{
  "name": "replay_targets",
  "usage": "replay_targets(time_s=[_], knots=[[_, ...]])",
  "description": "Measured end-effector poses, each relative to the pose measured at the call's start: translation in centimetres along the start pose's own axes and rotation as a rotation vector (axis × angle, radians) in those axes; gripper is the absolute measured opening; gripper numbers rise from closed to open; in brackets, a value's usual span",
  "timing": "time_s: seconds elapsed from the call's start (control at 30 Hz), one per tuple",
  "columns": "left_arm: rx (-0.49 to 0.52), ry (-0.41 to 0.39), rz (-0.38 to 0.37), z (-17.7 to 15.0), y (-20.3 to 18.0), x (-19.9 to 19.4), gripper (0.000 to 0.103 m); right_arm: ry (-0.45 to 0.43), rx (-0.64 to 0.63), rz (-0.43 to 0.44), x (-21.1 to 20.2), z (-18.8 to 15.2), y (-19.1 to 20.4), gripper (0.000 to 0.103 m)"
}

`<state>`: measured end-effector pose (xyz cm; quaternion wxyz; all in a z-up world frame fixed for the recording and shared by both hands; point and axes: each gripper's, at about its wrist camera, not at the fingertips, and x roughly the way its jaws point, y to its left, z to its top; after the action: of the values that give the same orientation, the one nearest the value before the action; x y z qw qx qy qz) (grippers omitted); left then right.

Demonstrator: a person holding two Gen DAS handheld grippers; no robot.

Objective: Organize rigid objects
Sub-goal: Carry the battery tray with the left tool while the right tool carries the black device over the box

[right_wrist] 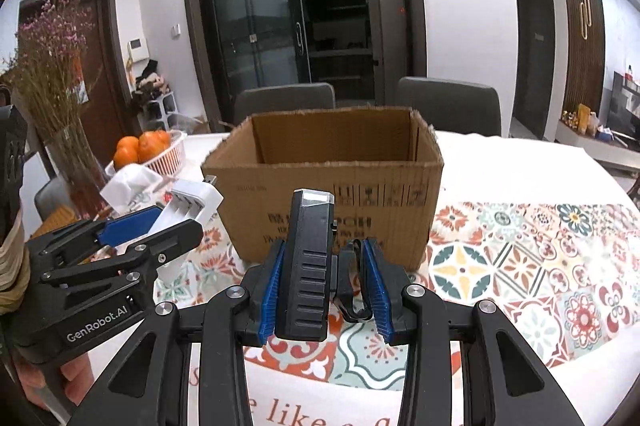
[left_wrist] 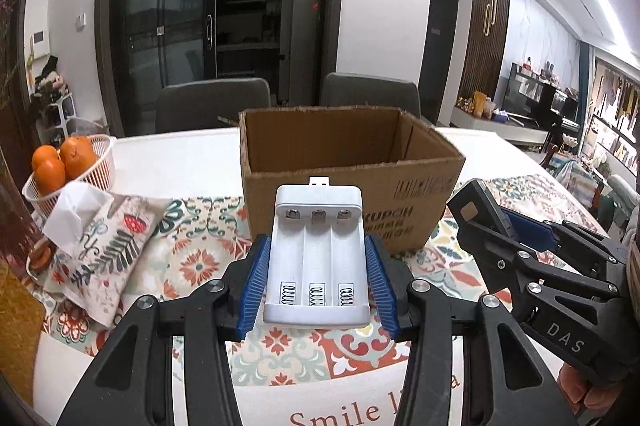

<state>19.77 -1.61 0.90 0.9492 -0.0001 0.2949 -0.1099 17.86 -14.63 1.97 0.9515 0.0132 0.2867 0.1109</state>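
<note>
The left gripper (left_wrist: 316,286) clamps a white plastic three-slot battery charger (left_wrist: 318,258) and the right gripper (right_wrist: 326,290) a black ribbed flashlight-like device (right_wrist: 310,262), both before the open brown cardboard box (right_wrist: 332,178), whose near wall could catch either.

Ahead of the left gripper (left_wrist: 318,268), the white battery charger (left_wrist: 318,258) it clamps covers part of the cardboard box (left_wrist: 344,162) print, leaving the lettering unreadable. Below the right gripper (right_wrist: 326,292), the tablecloth (right_wrist: 520,266) lettering is cut off by its arms and the picture's lower edge.
</note>
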Motion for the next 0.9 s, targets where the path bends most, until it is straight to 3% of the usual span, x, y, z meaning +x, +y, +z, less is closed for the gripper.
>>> replay_targets(time_s=[0.37,0.9], knots=[[-0.018,-0.036,-0.007,2.6,0.1,-0.4,0.047,-0.064,-0.001,-0.002,-1.1,2.8,-0.2,0.039],[0.019,-0.055,0.005,7.0,-0.2,1.3,0.047,-0.091,0.018,-0.012,0.4,6.5,-1.3,0.039]])
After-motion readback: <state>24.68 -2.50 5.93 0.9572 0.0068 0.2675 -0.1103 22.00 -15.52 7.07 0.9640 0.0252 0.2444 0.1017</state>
